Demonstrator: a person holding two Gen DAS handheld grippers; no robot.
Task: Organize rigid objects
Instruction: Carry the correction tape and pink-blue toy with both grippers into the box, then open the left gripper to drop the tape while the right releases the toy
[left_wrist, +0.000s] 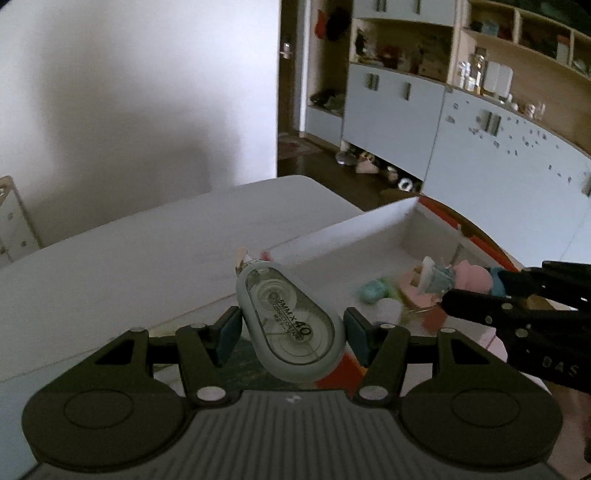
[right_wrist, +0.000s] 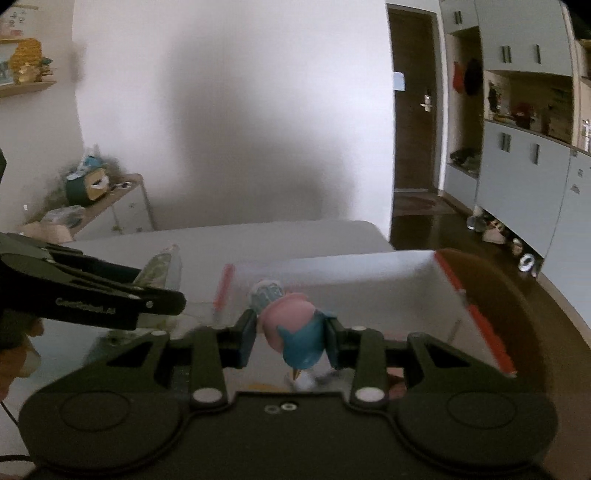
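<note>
My left gripper (left_wrist: 291, 334) is shut on a grey correction tape dispenser (left_wrist: 286, 325), held slanted with its tip up and to the left, above the near-left wall of a white box (left_wrist: 343, 236). A pink and blue toy figure (right_wrist: 295, 332) is clamped in my right gripper (right_wrist: 291, 338); it hangs over the white box (right_wrist: 369, 273). The right gripper (left_wrist: 476, 284) also enters the left wrist view from the right with the pink toy (left_wrist: 474, 277). The left gripper's body (right_wrist: 92, 295) shows at the left of the right wrist view.
Inside the box lie small items, among them a green piece (left_wrist: 373, 290) and a white round one (left_wrist: 388, 310). The box has orange-red edges (right_wrist: 476, 314). A white table (left_wrist: 147, 254) carries it. Blue-grey cabinets (left_wrist: 480, 147) and dark floor lie beyond.
</note>
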